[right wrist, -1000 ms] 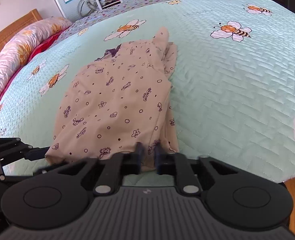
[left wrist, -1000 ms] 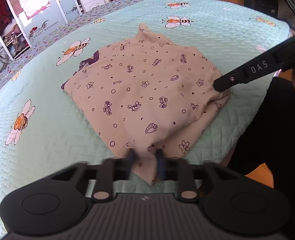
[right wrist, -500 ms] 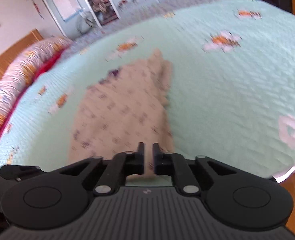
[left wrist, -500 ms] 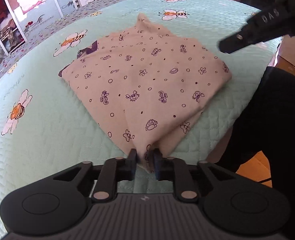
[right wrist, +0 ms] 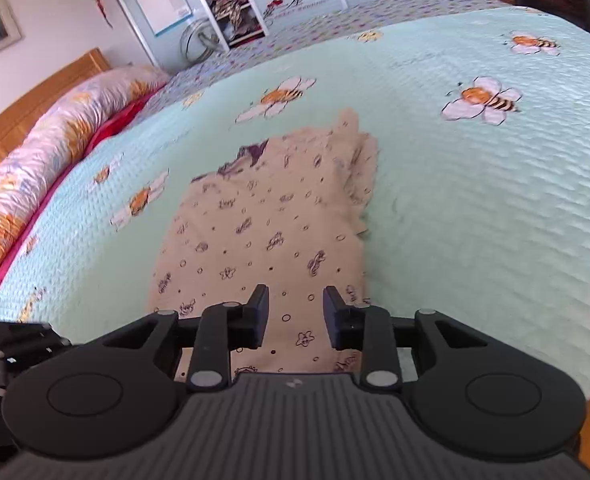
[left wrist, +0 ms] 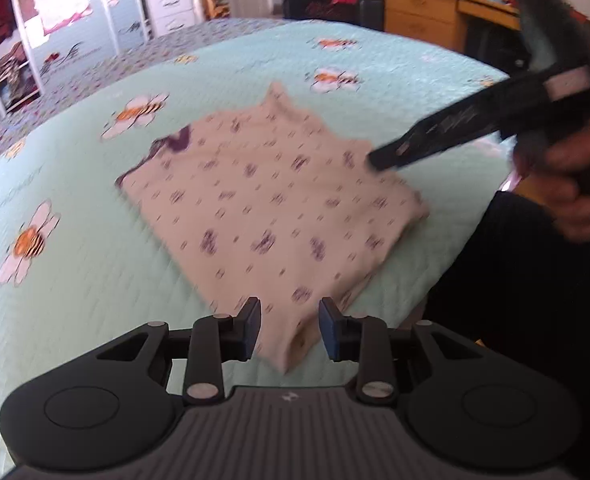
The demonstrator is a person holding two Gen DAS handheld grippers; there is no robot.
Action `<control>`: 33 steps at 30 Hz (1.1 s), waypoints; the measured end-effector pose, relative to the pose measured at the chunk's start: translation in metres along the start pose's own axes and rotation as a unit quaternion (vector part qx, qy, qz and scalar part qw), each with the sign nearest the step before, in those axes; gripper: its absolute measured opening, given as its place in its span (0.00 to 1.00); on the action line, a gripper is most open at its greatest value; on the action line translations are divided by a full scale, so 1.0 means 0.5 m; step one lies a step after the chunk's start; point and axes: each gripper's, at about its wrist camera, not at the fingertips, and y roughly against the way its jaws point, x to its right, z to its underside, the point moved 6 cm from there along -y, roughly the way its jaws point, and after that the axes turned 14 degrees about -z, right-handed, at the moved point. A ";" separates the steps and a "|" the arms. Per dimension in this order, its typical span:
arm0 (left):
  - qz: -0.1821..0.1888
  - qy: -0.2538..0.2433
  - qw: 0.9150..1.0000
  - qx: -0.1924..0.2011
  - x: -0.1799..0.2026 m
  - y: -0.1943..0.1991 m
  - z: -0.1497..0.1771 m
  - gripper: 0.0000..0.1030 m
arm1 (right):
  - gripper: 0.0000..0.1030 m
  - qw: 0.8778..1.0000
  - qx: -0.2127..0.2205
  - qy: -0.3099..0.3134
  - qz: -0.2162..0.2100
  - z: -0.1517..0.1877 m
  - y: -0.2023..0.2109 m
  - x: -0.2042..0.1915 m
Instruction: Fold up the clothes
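A beige garment (left wrist: pixel 271 208) with small purple prints lies folded on the mint green bedspread (left wrist: pixel 75 264) near the bed's front edge. It also shows in the right wrist view (right wrist: pixel 271 232), with a purple collar at its far end. My left gripper (left wrist: pixel 290 330) is open and empty, lifted above the garment's near corner. My right gripper (right wrist: pixel 296 316) is open and empty above the garment's near end. In the left wrist view the right gripper (left wrist: pixel 379 160) hovers over the garment's right edge.
The bedspread carries bee and flower prints (right wrist: pixel 481 100). A floral pillow (right wrist: pixel 55 152) and wooden headboard (right wrist: pixel 35 96) lie at the left. A wooden desk (left wrist: pixel 435 12) and wardrobe shelves (right wrist: pixel 231 4) stand beyond the bed. The bed edge (left wrist: pixel 435 280) is close at the right.
Both grippers have opened and let go of the garment, which now lies flat. Both have lifted and pulled back from the cloth.
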 end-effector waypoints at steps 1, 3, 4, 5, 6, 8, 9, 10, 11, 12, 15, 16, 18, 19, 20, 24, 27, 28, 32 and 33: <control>0.010 -0.002 1.000 0.001 0.007 -0.006 -0.003 0.34 | 0.32 1.000 -0.009 0.000 0.002 0.002 -0.017 0.005; 0.031 -0.004 0.999 -0.022 0.021 -0.030 0.010 0.36 | 0.32 0.999 -0.007 -0.034 0.041 0.000 -0.024 0.058; 0.038 -0.005 0.998 -0.040 0.028 -0.042 0.021 0.35 | 0.32 0.997 -0.006 -0.052 0.062 -0.001 -0.027 0.085; 0.041 -0.003 0.998 -0.048 0.033 -0.049 0.031 0.35 | 0.33 0.997 0.008 -0.055 0.049 -0.010 -0.013 0.077; 0.046 0.002 0.998 -0.048 0.036 -0.048 0.034 0.35 | 0.33 0.998 0.025 -0.056 0.033 -0.021 0.002 0.066; 0.053 0.009 0.998 -0.039 0.041 -0.041 0.028 0.35 | 0.33 0.998 0.048 -0.036 0.004 -0.044 0.022 0.029; 0.053 0.007 0.998 -0.027 0.043 -0.034 0.017 0.35 | 0.34 0.998 0.045 -0.036 -0.001 -0.052 0.005 0.033; 0.053 0.004 0.998 -0.016 0.044 -0.027 0.004 0.36 | 0.42 0.998 0.042 -0.038 -0.005 -0.061 -0.015 0.040; 0.052 0.002 0.999 -0.009 0.045 -0.024 -0.009 0.36 | 0.52 0.998 0.038 -0.040 -0.009 -0.069 -0.034 0.047; 0.050 -0.001 0.999 -0.010 0.044 -0.028 -0.018 0.37 | 0.53 0.998 0.034 -0.042 -0.012 -0.077 -0.054 0.054; 0.041 -0.002 0.999 -0.033 0.038 -0.057 -0.019 0.47 | 0.53 0.998 0.023 -0.048 -0.024 -0.102 -0.112 0.075; 0.036 0.006 0.998 -0.045 0.032 -0.068 -0.010 0.45 | 0.53 0.998 0.020 -0.050 -0.028 -0.111 -0.132 0.082; 0.034 0.028 0.997 -0.061 0.020 -0.079 0.003 0.43 | 0.54 0.996 0.035 -0.081 -0.017 -0.133 -0.123 0.114; 0.042 0.042 0.996 -0.059 0.013 -0.072 0.002 0.43 | 0.54 0.994 0.043 -0.097 -0.011 -0.144 -0.117 0.131; 0.051 0.056 0.996 -0.053 0.007 -0.064 -0.004 0.43 | 0.54 0.994 0.058 -0.093 -0.031 -0.154 -0.103 0.119; 0.053 0.076 0.995 -0.037 -0.018 -0.081 -0.049 0.45 | 0.55 0.990 0.092 -0.063 -0.084 -0.199 -0.097 0.074; 0.045 0.097 0.993 -0.050 -0.036 -0.110 -0.065 0.45 | 0.56 0.991 0.062 -0.077 -0.090 -0.222 -0.177 0.109; 0.041 0.106 0.992 -0.060 -0.042 -0.124 -0.066 0.44 | 0.56 0.992 0.050 -0.087 -0.075 -0.226 -0.206 0.140; 0.045 0.121 0.990 -0.055 -0.053 -0.121 -0.064 0.44 | 0.56 0.982 0.093 -0.156 -0.059 -0.246 -0.211 0.227; 0.046 0.124 0.990 -0.051 -0.056 -0.118 -0.064 0.44 | 0.56 0.980 0.101 -0.154 -0.073 -0.248 -0.200 0.217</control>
